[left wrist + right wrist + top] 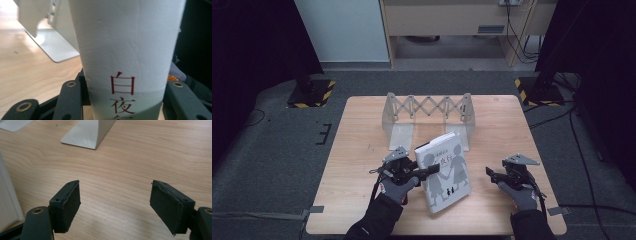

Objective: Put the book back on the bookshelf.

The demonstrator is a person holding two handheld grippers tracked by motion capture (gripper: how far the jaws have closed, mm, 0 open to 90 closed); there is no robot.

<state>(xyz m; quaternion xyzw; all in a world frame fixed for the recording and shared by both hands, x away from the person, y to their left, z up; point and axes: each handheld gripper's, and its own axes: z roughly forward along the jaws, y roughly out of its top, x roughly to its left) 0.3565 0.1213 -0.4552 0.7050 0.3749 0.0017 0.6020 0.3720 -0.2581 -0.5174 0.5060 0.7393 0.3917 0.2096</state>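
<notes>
High view: white book (pixel 445 172) with grey silhouette figures on its cover, tilted up off the wooden table (pixel 362 130) near the front middle, spine edge clamped by the left gripper (pixel 432 171) coming in from the left. Just beyond it, toward the far side, an expanding metal book rack (pixel 428 115) with scissor lattice and upright plates, nothing standing in its slots, one base plate just behind the book's far corner. Off to the right, well apart from the book, the right gripper (pixel 490 172) held in a gloved hand low over bare wood, nothing between it and the book. Black stands with yellow-black striped feet on the grey floor at far left and far right, cables trailing at right. Left gripper view: book spine (pixel 125 50) upright and close up, red characters printed down it, black jaws pressed against it on both sides; rack plates (pixel 53 47) on the table to the left behind it, a bit of gloved hand at right behind the spine. Right gripper view: right gripper (pixel 115 202) with jaws standing wide apart, only wood grain between the pads, a rack base plate (pixel 85 135) farther off, pale book edge (pixel 7 195) at the left margin.
</notes>
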